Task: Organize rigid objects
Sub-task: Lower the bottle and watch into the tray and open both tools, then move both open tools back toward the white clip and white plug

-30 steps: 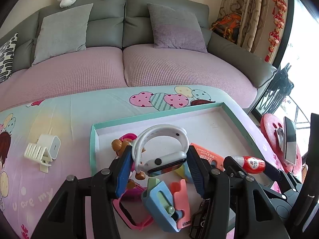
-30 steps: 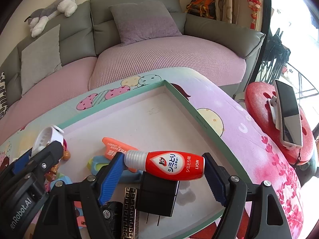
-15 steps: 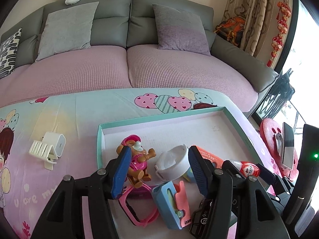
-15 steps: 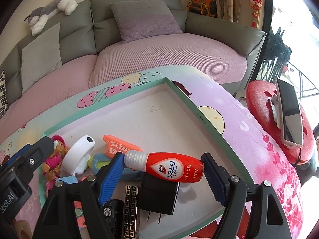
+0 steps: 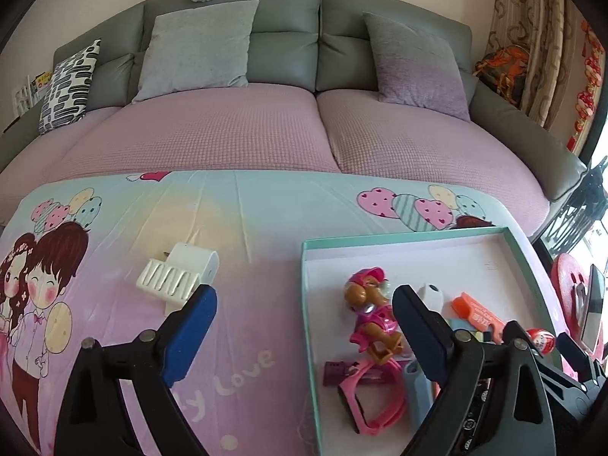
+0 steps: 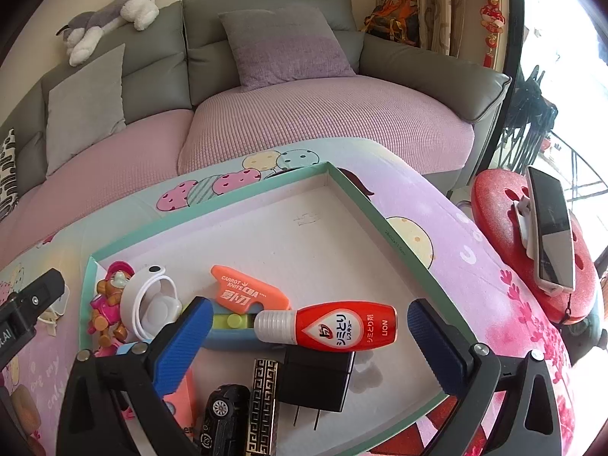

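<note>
With the tray [image 6: 376, 212] already holding most items, the left gripper [image 5: 304, 326], spread and empty, faces the white charger and clip [image 5: 178, 273] at 10 o'clock on the bench [image 5: 243, 228]—judged next pickup; right gripper [image 6: 307, 345] spread around, not pinching, the red bottle [image 6: 334, 326].

The tray [image 6: 380, 216] looked like matt cardboard, its floor pale and slightly scuffed. The red bottle [image 6: 342, 327] was glossy plastic with a ribbed white neck. The orange knife [image 6: 243, 293] and white watch band [image 6: 146, 306] appeared smooth and matt. The toy car [image 6: 220, 414] shone black. The tablecloth [image 5: 235, 235] was smooth printed cloth with creases; the sofa seat [image 5: 212, 129] wore a rough, waffled fabric cover
</note>
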Demonstrator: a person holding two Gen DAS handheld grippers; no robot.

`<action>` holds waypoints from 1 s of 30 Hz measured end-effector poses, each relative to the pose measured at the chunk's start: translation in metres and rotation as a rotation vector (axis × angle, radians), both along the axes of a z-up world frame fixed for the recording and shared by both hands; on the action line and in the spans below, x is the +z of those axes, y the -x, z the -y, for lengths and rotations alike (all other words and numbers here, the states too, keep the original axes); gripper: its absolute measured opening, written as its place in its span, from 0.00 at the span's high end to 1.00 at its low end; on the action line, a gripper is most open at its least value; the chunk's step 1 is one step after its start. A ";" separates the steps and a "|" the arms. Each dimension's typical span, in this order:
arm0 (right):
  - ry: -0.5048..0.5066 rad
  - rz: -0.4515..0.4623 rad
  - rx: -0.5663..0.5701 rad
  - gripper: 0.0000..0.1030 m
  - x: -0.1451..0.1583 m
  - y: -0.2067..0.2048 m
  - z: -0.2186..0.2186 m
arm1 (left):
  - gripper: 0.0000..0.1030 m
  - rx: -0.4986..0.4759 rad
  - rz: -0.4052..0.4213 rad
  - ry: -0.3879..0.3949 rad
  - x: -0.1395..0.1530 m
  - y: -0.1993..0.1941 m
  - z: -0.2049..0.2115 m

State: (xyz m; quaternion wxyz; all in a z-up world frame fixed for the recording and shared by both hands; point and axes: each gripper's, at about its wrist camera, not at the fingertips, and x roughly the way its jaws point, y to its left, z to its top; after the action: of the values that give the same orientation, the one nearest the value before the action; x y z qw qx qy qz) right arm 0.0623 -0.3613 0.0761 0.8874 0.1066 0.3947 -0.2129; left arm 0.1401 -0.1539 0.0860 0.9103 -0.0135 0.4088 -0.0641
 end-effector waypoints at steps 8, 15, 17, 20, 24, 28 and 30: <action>0.009 0.025 0.019 0.00 0.008 -0.002 -0.011 | 0.04 0.135 -0.011 -0.029 -0.013 -0.009 -0.037; -0.010 0.110 0.059 0.00 0.025 -0.001 -0.031 | 0.04 0.238 0.037 -0.011 0.001 -0.002 -0.082; -0.016 0.134 0.082 0.00 0.030 -0.002 -0.040 | 0.04 0.283 0.059 -0.017 0.008 0.003 -0.100; -0.020 0.155 0.127 0.00 0.035 -0.005 -0.057 | 0.04 0.355 0.087 -0.030 0.016 0.007 -0.129; -0.012 0.158 0.182 0.00 0.036 -0.011 -0.082 | 0.04 0.420 0.117 -0.048 0.022 0.017 -0.160; -0.014 0.152 0.246 0.00 0.036 -0.018 -0.108 | 0.03 0.443 0.134 -0.058 0.025 0.026 -0.181; -0.010 0.147 0.273 0.00 0.035 -0.020 -0.121 | 0.03 0.453 0.132 -0.055 0.025 0.029 -0.189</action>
State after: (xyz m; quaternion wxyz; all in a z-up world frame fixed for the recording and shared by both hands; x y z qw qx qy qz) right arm 0.0826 -0.2403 0.1110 0.9341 0.0719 0.3404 -0.0797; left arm 0.1111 0.0355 0.1108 0.9262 -0.0757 0.3366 0.1520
